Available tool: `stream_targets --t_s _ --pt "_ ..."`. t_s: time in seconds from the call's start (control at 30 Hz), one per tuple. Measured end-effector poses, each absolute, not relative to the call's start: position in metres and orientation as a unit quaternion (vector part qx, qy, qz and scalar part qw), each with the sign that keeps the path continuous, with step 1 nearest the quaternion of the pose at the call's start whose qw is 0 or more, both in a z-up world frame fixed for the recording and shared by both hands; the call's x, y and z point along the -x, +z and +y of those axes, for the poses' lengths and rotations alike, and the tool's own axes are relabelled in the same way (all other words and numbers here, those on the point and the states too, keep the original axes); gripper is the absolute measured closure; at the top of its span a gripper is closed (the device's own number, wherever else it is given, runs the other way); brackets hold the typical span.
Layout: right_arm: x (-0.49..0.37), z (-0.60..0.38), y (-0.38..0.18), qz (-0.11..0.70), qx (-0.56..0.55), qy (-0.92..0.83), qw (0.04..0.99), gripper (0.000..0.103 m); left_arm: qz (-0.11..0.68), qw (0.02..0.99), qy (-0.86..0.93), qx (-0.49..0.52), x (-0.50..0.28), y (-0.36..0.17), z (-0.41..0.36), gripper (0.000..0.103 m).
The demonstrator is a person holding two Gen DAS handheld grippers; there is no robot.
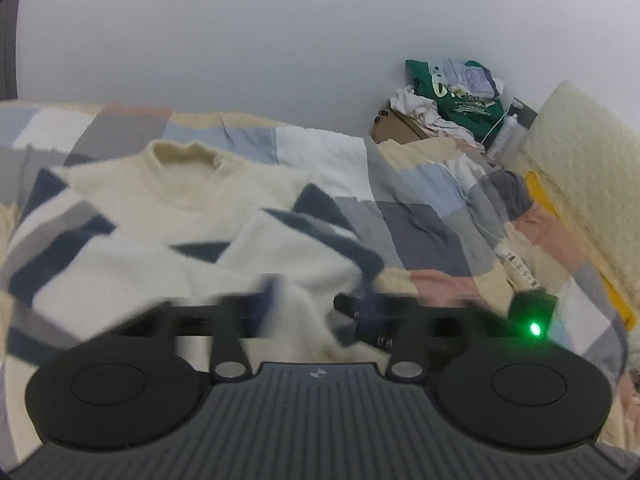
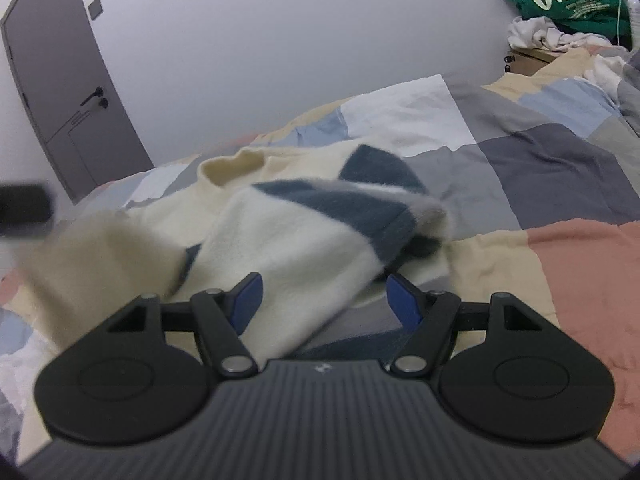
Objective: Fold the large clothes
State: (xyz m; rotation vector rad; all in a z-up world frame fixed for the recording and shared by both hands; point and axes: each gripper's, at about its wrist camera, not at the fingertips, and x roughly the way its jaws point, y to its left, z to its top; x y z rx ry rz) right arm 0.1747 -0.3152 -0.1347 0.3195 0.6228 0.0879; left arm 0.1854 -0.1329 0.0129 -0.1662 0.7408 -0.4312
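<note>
Right gripper [image 2: 322,300]: your jaws stand wide with a sleeve fold of the sweater [image 2: 304,240] lying between them, pads not pressing; close carelessly and you'll pinch the quilt [image 2: 560,264] too.
Left gripper [image 1: 308,312]: jaws apart and blurred, nothing gripped; the loose fold can slump.
Sweater: on the bed, sleeves folded inward, collar [image 1: 182,164] far.
Risk: uneven, lopsided fold.

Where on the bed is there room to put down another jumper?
The bare patchwork quilt to the right of the cream-and-navy knitted sweater is free, up to the pile of green and white clothes at the wall. Around the sweater's folded sleeves it is crowded.
</note>
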Motion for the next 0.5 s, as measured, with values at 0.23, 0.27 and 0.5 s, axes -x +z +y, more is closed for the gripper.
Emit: stream_targets --t_s 0.23,0.27,0.5 --pt "-0.177 -0.308 -0.136 0.321 -0.162 0.064 0.931 0.033 0.34 0.925 -0.132 0.109 -0.145 0.005 -0.049 0.028" --pt "-0.177 -0.306 -0.136 0.326 -0.166 0.073 0.928 0.033 0.338 0.927 -0.115 0.111 -0.143 -0.001 -0.037 0.028" --pt "-0.181 -0.294 -0.152 0.37 -0.161 0.093 0.91 0.033 0.356 0.915 -0.034 0.184 -0.146 -0.046 0.038 0.029"
